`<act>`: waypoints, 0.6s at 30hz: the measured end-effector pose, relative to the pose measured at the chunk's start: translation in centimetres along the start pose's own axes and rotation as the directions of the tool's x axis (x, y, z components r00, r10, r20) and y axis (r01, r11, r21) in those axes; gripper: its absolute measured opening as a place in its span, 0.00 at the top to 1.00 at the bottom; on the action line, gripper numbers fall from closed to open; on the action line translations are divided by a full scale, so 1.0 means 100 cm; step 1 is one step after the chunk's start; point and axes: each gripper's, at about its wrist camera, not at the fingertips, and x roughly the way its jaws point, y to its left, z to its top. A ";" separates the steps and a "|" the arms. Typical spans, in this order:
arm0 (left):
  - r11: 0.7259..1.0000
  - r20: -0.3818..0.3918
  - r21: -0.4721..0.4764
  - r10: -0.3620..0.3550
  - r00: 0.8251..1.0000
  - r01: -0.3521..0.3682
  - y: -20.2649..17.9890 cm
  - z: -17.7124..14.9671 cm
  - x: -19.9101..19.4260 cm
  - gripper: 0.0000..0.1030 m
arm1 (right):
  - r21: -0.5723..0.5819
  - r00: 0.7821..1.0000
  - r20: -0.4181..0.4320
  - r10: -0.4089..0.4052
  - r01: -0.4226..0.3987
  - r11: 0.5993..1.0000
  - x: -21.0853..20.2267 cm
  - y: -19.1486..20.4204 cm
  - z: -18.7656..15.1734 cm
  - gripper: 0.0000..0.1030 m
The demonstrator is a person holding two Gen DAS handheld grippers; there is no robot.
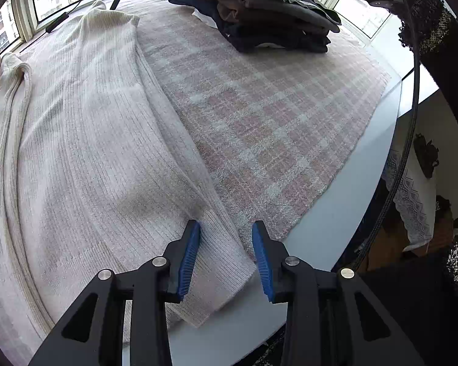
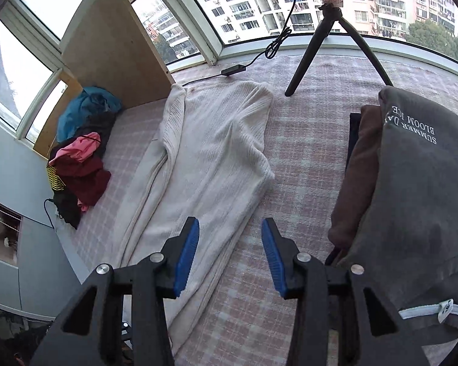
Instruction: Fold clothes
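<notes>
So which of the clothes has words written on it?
The grey top, uppermost on the folded stack, has white letters printed on it. The cream sweater lying flat and the jumbled pile by the wall show no words.

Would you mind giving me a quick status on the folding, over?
Left gripper and right gripper open, empty. Cream sweater folded lengthwise, flat on the plaid blanket. Folded stack alongside, not in the way.

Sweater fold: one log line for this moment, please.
sweater: folded lengthwise, flat | left gripper: open, over hem | right gripper: open, empty | stack: folded
</notes>
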 end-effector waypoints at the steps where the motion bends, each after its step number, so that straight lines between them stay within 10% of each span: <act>1: 1.000 0.002 0.013 0.015 1.000 -0.015 -0.003 0.000 0.000 0.66 | 0.003 1.000 -0.016 -0.022 0.022 1.000 0.008 -0.002 -0.001 0.59; 11: 0.994 0.076 0.005 0.105 0.992 -0.106 -0.007 -0.008 0.005 0.59 | 0.009 0.991 -0.038 -0.127 0.128 0.992 0.095 0.002 0.035 0.56; 15: 0.992 0.087 -0.035 0.124 0.988 -0.121 0.003 -0.013 0.001 0.84 | -0.036 0.980 -0.086 -0.179 0.177 0.984 0.128 0.002 0.041 0.56; 18: 0.985 0.097 -0.172 -0.006 0.995 0.022 0.031 -0.015 -0.004 0.91 | -0.065 0.985 -0.074 -0.159 0.154 0.986 0.133 0.006 0.036 0.56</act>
